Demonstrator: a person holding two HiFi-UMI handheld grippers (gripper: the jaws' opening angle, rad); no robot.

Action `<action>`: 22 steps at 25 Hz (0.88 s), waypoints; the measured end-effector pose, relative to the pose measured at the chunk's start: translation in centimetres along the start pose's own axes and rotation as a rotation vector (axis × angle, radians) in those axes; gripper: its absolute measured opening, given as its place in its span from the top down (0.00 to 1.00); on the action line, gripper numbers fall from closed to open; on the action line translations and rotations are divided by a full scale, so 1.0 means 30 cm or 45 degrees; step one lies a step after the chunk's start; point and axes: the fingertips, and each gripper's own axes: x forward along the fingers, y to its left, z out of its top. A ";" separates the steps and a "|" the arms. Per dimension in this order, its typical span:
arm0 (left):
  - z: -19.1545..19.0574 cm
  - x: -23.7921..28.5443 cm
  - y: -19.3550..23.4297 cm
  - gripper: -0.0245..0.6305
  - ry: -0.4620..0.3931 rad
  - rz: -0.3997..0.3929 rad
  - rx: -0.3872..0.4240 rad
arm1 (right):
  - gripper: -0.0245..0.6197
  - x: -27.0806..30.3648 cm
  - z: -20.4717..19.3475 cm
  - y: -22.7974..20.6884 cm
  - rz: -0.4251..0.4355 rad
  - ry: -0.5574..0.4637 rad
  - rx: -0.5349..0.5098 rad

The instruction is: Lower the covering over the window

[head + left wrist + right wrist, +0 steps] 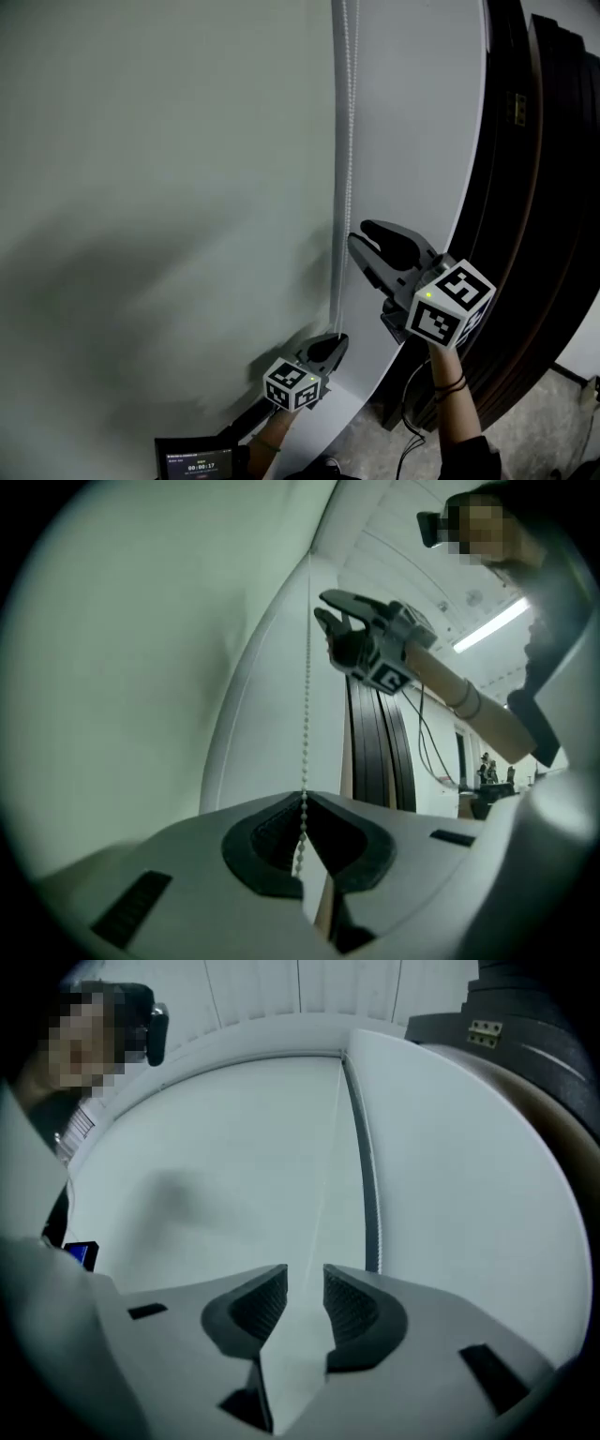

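Note:
A pale grey-green roller blind point(169, 187) fills the left of the head view. Along its right edge hangs a white bead chain point(344, 141). Low down, my left gripper point(330, 349) is shut on the chain; in the left gripper view the beads point(306, 686) run straight into the closed jaws of my left gripper point(303, 801). Higher up, my right gripper point(360, 234) stands open just right of the chain, holding nothing. In the right gripper view the chain point(369, 1194) passes outside the right jaw of my right gripper point(306, 1277), in front of the blind point(216, 1147).
A white wall strip point(412, 122) lies right of the chain. Dark wooden panels point(525, 187) stand at the far right. A small device with a lit screen point(197, 461) sits at the bottom edge, and a black cable point(410, 441) trails on the floor.

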 end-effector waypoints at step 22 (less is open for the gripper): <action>-0.178 -0.116 -0.013 0.95 0.110 0.048 -0.113 | 0.94 -0.048 -0.045 -0.042 -0.128 -0.160 0.075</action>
